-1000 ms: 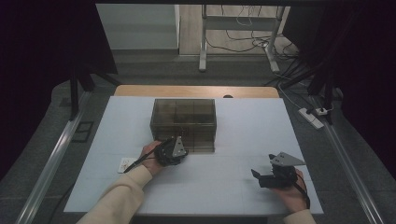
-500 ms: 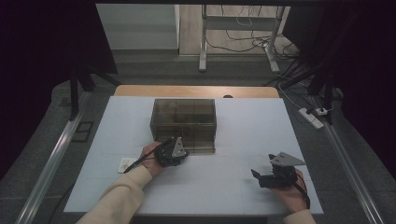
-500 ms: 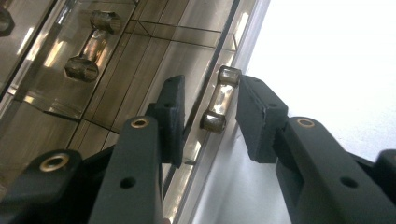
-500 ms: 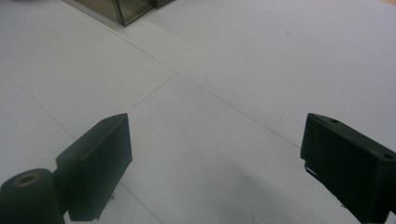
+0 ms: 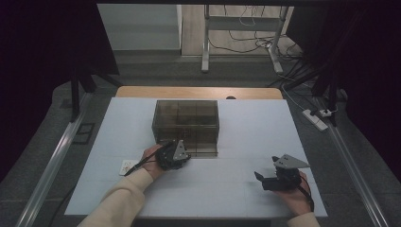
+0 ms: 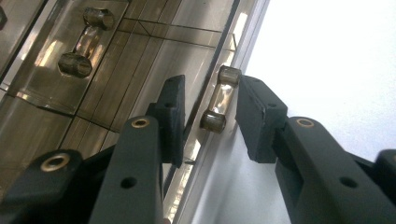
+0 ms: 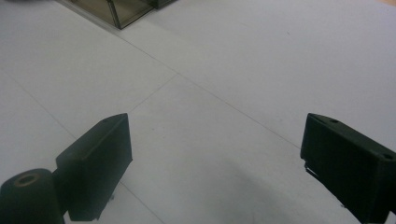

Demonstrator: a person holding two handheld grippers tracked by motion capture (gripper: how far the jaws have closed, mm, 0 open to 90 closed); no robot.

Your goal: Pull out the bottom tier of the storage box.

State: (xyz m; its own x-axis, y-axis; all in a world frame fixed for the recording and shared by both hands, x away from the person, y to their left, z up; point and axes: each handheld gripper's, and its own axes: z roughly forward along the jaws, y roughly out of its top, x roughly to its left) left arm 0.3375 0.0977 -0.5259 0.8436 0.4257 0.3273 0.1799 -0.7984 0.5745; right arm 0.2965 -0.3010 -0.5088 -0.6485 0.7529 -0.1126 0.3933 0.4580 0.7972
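Observation:
A smoky see-through drawer box (image 5: 185, 124) stands at the middle of the white table (image 5: 255, 127). My left gripper (image 5: 186, 155) is pressed up to the box's front face. In the left gripper view its jaws (image 6: 210, 116) straddle a clear bar handle (image 6: 218, 99) with dark end knobs. The right pad (image 6: 254, 116) touches the handle, while the left pad (image 6: 172, 116) stands a little off it. A second handle (image 6: 86, 42) shows on another drawer front. My right gripper (image 5: 264, 177) rests low at the table's front right, jaws wide open (image 7: 215, 158) over bare tabletop.
A small white card (image 5: 127, 165) lies left of the left hand. A corner of the box (image 7: 119, 9) is seen in the right gripper view. Beyond the table lie a wooden edge (image 5: 198, 92), a metal stand and floor cables; a power strip (image 5: 317, 119) lies at right.

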